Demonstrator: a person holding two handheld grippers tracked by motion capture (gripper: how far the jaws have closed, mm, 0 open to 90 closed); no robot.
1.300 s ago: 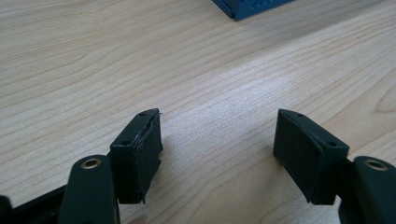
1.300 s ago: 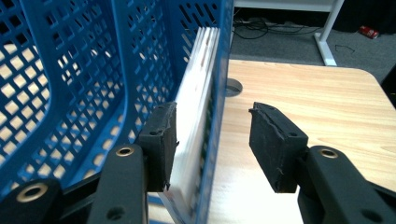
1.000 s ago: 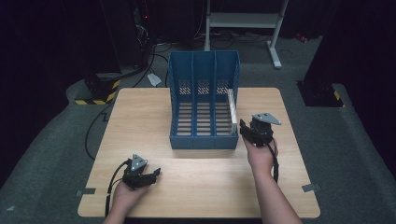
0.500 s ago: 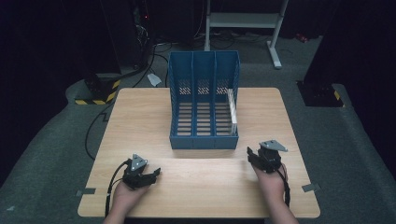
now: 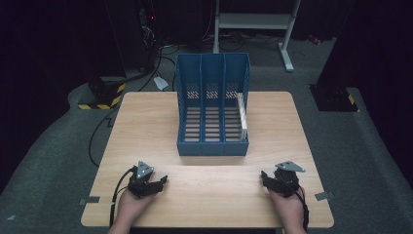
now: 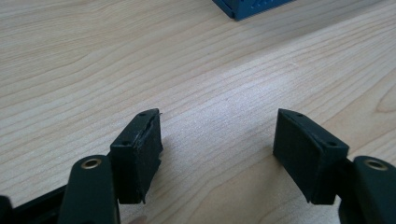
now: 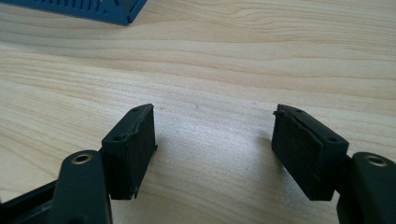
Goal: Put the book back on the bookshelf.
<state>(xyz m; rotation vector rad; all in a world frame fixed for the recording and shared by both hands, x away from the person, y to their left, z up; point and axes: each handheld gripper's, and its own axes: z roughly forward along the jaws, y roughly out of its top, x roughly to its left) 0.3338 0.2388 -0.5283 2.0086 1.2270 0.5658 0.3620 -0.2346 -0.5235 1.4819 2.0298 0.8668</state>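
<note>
A blue three-slot file rack stands upright at the middle of the wooden table. A thin white item leans in its right slot. My left gripper rests open on the table near the front left, nothing between its jaws. My right gripper rests near the front right; its jaws have just been opening and nothing lies between them. In the left gripper view the gripper frames bare wood, with a rack corner at the top. In the right gripper view the gripper also stands open over bare wood, the rack's edge at top left.
Grey floor surrounds the table. A white metal stand is behind it, black equipment with yellow-black stripes at the back left, and a dark box at the right. Cables run along the floor at the left.
My right gripper has come back from beside the rack's right slot to the table's front right and opened wider. The left gripper has stayed put.
</note>
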